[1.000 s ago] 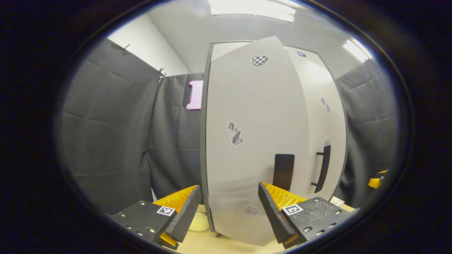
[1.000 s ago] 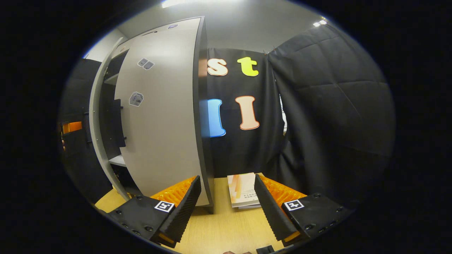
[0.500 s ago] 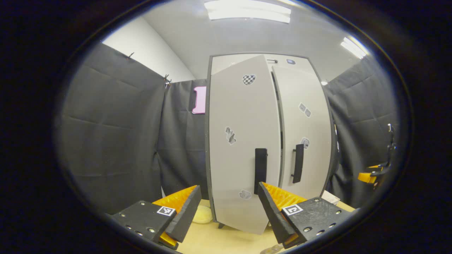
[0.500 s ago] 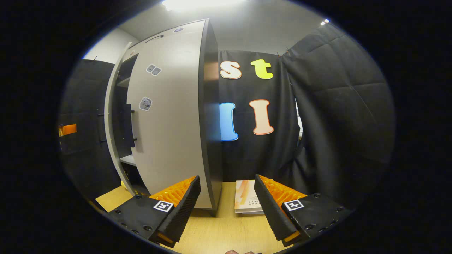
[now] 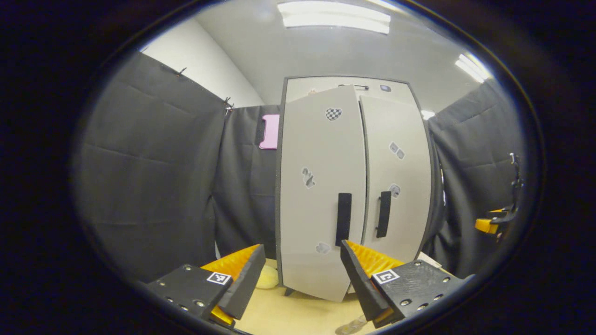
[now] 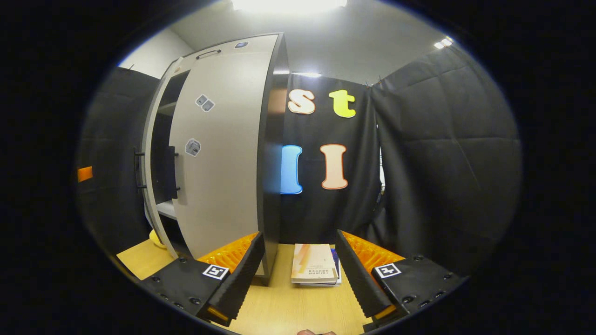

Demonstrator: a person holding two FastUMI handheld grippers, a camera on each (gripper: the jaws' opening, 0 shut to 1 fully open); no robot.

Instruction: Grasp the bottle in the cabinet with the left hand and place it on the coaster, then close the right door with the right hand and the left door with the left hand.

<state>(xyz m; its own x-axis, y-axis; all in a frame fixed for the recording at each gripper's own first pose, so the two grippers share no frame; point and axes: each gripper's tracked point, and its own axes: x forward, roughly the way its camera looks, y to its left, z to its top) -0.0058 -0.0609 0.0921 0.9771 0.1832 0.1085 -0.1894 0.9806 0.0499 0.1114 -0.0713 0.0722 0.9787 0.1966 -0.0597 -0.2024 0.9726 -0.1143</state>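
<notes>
Two doors front the cabinet (image 5: 321, 90): the right door (image 5: 396, 177) is flush, the left door (image 5: 321, 195) slightly ajar. Both grippers, left (image 5: 298, 274) and right (image 6: 300, 267), are spread and empty. Left gripper view catches the bottle (image 5: 350, 327) at the bottom; right gripper view shows one book stack (image 6: 314, 270) on the table (image 6: 288, 311).

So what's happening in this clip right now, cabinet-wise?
A person holds two grippers in front of a tall grey two-door cabinet on a light wooden table. The right door looks closed; the left door stands slightly ajar, its lower edge out from the frame. The left gripper is open, facing that door without touching it. The right gripper is open, off to the cabinet's side, with a stack of books beyond its fingers.
</notes>
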